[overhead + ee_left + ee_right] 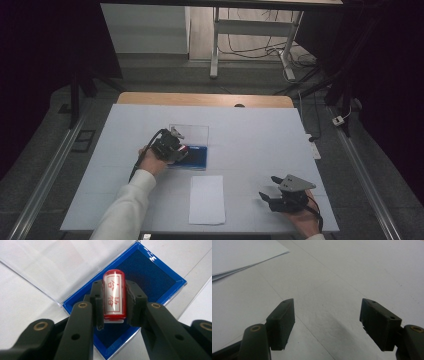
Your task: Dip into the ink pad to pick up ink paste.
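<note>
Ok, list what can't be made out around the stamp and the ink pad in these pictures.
- Stamp face: left gripper view, turned away toward the ink pad; whether it touches the pad cannot be told.
- Stamp in the high view: too small, mostly covered by the left gripper.
- Paper stack: right gripper view, cut off by the top and left edges.
- Right gripper: open jaws, nothing between them.

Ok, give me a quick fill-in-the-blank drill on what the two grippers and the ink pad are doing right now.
1. The left gripper is shut on a red ____.
2. The stamp hangs over the ink pad, whose colour is ____.
3. The right gripper has its jaws ____, with nothing between them.
4. The sheets of white ____ lie on the table between the two grippers.

Missing words: stamp; blue; open; paper
</note>
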Tool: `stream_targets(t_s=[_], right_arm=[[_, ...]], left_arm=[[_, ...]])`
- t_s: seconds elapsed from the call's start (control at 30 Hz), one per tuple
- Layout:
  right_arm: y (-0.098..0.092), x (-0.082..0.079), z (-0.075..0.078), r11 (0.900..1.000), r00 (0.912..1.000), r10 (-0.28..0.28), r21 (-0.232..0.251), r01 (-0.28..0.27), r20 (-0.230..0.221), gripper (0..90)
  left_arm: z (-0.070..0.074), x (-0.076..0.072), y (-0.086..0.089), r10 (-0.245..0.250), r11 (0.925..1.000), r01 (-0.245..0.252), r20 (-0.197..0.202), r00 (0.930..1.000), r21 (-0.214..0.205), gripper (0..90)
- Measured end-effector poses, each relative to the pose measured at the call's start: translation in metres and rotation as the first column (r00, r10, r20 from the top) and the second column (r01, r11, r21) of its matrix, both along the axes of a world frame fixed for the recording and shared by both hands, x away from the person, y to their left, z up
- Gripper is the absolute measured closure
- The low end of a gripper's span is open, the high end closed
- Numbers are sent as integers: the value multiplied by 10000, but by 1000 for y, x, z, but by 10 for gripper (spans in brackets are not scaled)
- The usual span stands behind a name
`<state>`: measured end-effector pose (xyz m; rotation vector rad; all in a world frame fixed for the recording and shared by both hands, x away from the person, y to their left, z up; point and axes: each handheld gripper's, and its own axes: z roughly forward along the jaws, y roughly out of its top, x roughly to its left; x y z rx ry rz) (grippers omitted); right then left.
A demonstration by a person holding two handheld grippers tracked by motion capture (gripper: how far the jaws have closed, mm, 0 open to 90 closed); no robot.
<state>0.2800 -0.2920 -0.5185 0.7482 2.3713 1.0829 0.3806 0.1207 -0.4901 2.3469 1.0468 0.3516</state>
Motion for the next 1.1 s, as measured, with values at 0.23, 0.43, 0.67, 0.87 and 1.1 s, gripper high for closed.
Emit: stream_targets(t_s=[0.23, 0.43, 0.67, 0.87, 1.1], right_arm=[[0, 0, 0, 10000, 10000, -6, -40, 6, -10, 282], [0, -1, 1, 10000, 10000, -11, 54, 10, 29, 282], [-2, 0, 2, 9999, 10000, -21, 107, 20, 61, 282], [-6, 0, 2, 9998, 9999, -136, 157, 135, 51, 283], [-4, -1, 2, 9999, 9999, -65, 143, 64, 123, 285]], left_arm=[[0, 0, 0, 30, 10000, -30, 13, 10000, -3, 705], [0, 0, 4, -256, 9995, 259, 161, 9995, -156, 703], [4, -2, 4, -443, 9980, 467, 536, 9976, -437, 700], [17, -5, 4, -436, 9961, 505, 933, 9947, -729, 700], [31, -13, 14, -226, 9909, 372, 1129, 9934, -1292, 699]])
